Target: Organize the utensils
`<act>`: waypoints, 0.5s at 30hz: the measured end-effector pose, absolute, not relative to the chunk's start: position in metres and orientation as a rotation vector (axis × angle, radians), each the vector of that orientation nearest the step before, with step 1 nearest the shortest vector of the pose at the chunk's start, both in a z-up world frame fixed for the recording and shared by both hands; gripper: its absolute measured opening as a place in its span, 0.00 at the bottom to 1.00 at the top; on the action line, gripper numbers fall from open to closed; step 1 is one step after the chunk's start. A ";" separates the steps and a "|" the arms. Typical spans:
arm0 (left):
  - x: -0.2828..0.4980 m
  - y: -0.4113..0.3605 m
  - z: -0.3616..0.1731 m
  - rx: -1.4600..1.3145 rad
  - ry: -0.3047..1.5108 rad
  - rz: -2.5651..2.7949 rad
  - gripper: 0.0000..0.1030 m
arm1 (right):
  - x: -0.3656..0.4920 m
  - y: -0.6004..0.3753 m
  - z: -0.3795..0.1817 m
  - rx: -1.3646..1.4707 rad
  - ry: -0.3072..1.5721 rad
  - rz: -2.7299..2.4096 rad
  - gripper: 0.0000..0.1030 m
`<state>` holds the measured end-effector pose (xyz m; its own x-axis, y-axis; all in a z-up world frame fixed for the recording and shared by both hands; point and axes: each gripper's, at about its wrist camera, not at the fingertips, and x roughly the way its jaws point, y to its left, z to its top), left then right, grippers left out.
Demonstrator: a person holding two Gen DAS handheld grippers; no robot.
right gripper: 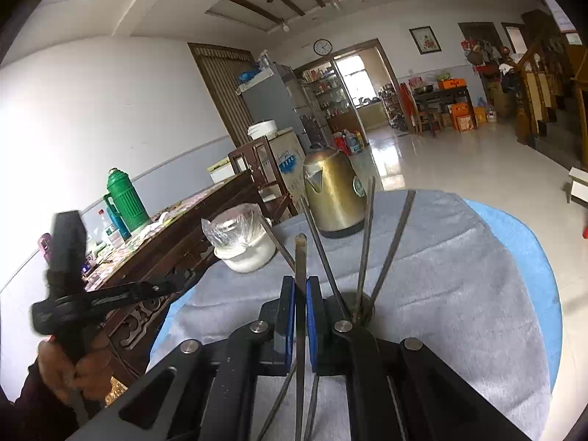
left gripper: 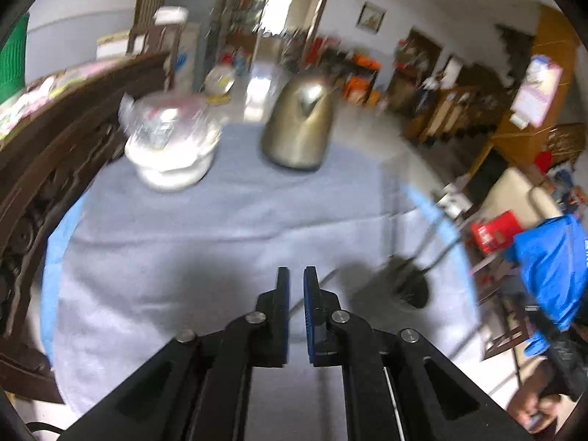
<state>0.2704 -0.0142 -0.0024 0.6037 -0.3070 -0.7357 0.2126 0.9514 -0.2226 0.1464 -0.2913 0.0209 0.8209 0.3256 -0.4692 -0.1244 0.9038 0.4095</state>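
Observation:
In the right wrist view my right gripper (right gripper: 300,283) is shut on a flat metal utensil handle (right gripper: 300,257) that stands upright between the blue pads. Just behind it a dark utensil holder (right gripper: 362,303) holds several metal utensils (right gripper: 367,228) fanned upward. In the left wrist view, which is blurred, my left gripper (left gripper: 296,275) is nearly shut and empty above the grey cloth. The dark holder (left gripper: 400,281) with utensil handles sits to its right. The left gripper also shows at the left of the right wrist view (right gripper: 110,296).
A brass kettle (right gripper: 332,198) and a white pot covered in plastic wrap (right gripper: 244,242) stand at the far side of the round table with grey cloth (right gripper: 459,275). A dark wooden cabinet (right gripper: 176,242) with a green thermos (right gripper: 123,198) is to the left.

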 end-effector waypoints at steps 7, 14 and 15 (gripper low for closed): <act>0.318 -0.049 -0.079 0.117 1.108 -0.358 0.39 | 0.147 -0.300 0.001 0.436 0.595 0.236 0.06; 0.354 -0.094 -0.123 0.192 1.214 -0.475 0.39 | 0.147 -0.317 -0.008 0.462 0.616 0.201 0.06; 0.360 -0.098 -0.128 0.186 1.226 -0.488 0.39 | 0.147 -0.319 -0.010 0.465 0.621 0.195 0.06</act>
<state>0.3602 -0.0975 -0.1277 0.2509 -0.2577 -0.9331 0.4538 0.8827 -0.1218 0.1470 -0.3194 -0.0101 0.7992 0.3121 -0.5136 -0.0384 0.8793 0.4747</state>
